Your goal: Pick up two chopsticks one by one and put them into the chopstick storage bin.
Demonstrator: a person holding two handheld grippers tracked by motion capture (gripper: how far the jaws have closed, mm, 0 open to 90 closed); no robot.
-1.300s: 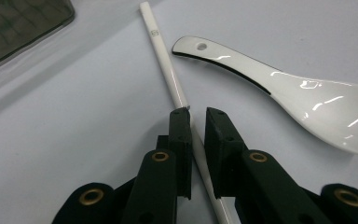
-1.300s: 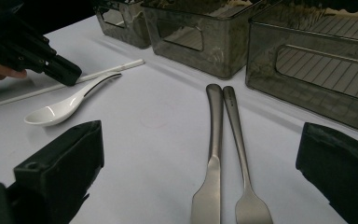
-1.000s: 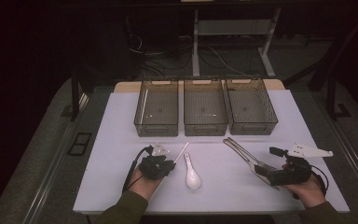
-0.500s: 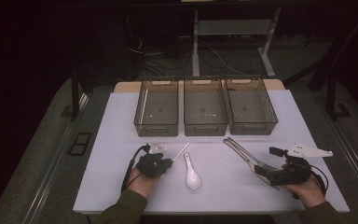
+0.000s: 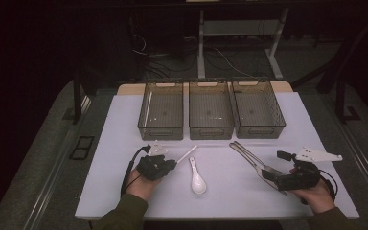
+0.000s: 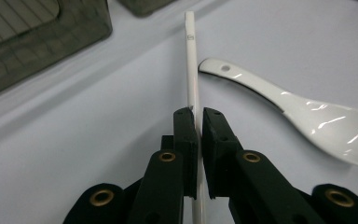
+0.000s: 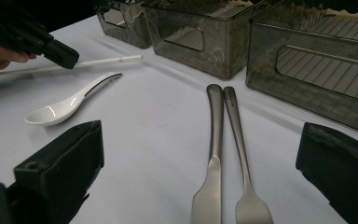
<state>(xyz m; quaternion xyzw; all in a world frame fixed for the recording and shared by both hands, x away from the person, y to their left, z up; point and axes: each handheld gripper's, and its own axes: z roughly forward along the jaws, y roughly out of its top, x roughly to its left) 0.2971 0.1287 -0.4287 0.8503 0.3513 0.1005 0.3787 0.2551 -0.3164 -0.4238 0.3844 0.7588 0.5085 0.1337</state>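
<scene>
A thin white stick (image 5: pixel 188 153) lies on the white table, pointing toward the bins. My left gripper (image 5: pixel 172 164) is shut on its near part; in the left gripper view the black jaws (image 6: pixel 199 114) press on the stick (image 6: pixel 191 60) from both sides. A white ceramic spoon (image 5: pixel 197 178) lies just right of it, its handle end close to the stick (image 6: pixel 307 116). My right gripper (image 5: pixel 270 176) stands open at the table's right, low over the surface. A steel knife (image 7: pixel 213 140) and fork (image 7: pixel 237 135) lie side by side between its wide jaws (image 7: pixel 200 135), touching neither.
Three grey see-through bins stand in a row at the back: left (image 5: pixel 161 133), middle (image 5: pixel 211 134), right (image 5: pixel 261 132). The table's front edge runs just below both hands. Beyond the table are dark floor, cables and desk legs.
</scene>
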